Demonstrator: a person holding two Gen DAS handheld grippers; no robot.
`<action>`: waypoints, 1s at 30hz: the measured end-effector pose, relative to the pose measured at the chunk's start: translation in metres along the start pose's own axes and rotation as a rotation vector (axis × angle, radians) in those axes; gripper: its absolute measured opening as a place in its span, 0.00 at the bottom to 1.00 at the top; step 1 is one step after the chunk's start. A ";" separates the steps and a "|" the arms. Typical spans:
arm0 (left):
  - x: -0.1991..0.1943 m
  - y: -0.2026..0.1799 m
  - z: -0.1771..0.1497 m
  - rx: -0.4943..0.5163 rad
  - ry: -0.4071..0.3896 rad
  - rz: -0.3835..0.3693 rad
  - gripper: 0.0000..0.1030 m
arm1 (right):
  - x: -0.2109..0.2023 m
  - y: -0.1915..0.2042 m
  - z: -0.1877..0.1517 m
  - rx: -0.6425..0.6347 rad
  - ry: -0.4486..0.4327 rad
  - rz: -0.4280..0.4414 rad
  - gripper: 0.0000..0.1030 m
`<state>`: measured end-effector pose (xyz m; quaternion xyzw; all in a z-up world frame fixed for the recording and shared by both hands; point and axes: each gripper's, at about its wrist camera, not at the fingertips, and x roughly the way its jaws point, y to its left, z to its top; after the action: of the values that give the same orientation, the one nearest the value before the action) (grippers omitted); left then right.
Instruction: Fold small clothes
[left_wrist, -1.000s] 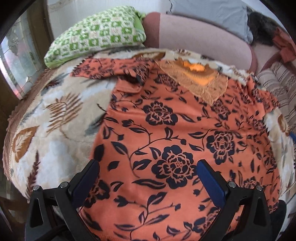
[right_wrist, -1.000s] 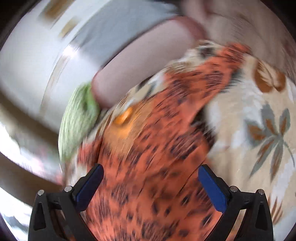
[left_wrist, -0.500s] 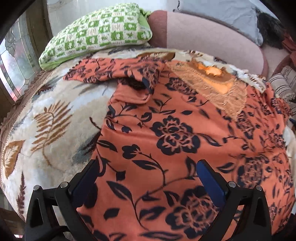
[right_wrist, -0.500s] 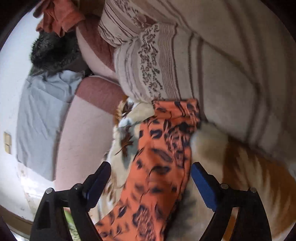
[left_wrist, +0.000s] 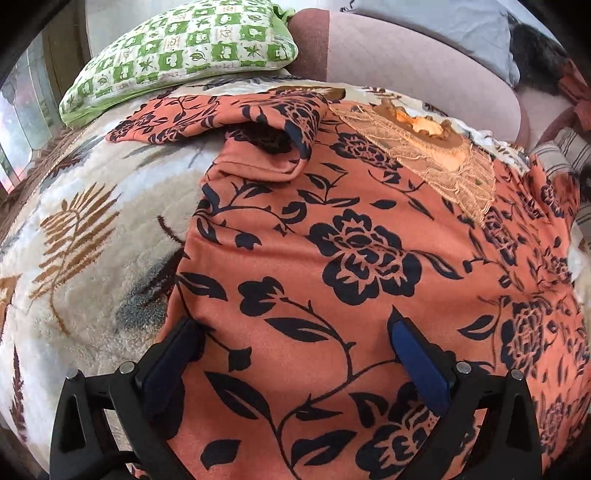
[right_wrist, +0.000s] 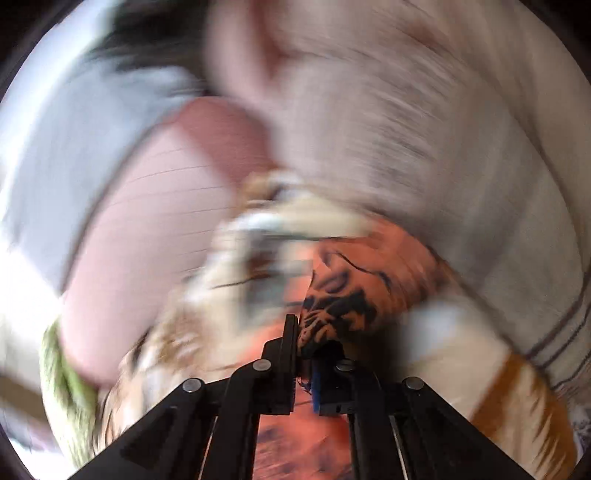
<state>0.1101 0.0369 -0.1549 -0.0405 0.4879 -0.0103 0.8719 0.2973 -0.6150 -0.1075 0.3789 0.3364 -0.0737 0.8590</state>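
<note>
orange top (right_wrist: 369, 280) pinched in right tool (right_wrist: 303, 354)

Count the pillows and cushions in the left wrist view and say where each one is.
2 for certain: a green checked pillow at the far left on the blanket, and a striped cushion at the right edge, mostly cut off. Others may be hidden beyond the pink bolster.

Left gripper (left_wrist: 291, 354): black angular frame, two fingers (left_wrist: 419, 363) faced with blue pads, silver round-head screws at the linkage pivots behind each pad.

Right gripper (right_wrist: 301, 345): same black frame, four silver screws across the linkage, a blue pad edge visible.
</note>
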 end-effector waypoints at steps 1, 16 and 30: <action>-0.003 0.004 0.001 -0.024 -0.005 -0.017 1.00 | -0.014 0.034 -0.007 -0.063 -0.018 0.052 0.05; -0.093 0.132 -0.021 -0.240 -0.184 0.050 1.00 | 0.049 0.349 -0.394 -0.573 0.507 0.273 0.87; -0.047 0.190 0.075 -0.361 -0.200 -0.135 1.00 | 0.107 0.340 -0.389 -0.126 0.731 0.564 0.92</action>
<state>0.1456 0.2339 -0.0915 -0.2297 0.3892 0.0229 0.8918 0.3054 -0.0900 -0.1595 0.4036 0.5048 0.3219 0.6918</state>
